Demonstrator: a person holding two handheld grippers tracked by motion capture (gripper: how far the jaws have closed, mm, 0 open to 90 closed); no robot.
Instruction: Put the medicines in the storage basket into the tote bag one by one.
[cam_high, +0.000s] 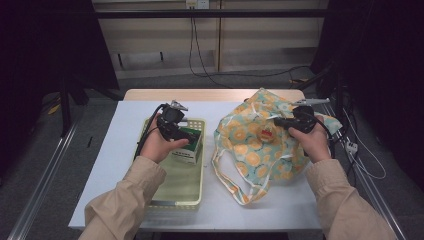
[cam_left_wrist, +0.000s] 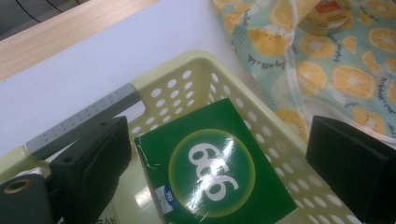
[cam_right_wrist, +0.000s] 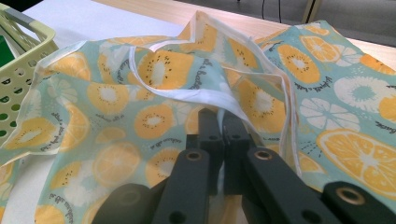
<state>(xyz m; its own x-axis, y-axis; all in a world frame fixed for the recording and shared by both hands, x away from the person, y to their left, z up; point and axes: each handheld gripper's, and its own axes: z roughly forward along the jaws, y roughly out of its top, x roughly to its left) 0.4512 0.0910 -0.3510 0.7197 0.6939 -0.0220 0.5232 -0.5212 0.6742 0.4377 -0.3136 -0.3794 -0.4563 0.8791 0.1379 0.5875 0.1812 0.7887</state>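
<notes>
Left tongs (cam_left_wrist: 219, 163) gape wide around a green box (cam_left_wrist: 215, 172) in the yellow basket (cam_left_wrist: 196, 70); right tongs (cam_right_wrist: 223, 123) pinch the fruit-print bag's (cam_right_wrist: 140, 121) white hem.

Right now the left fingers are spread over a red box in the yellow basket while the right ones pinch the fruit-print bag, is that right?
Nearly. The box is green, not red, as the left gripper view shows. The rest holds: the left fingers stand spread over it in the yellow basket, and the right fingers pinch the fruit-print bag.
</notes>
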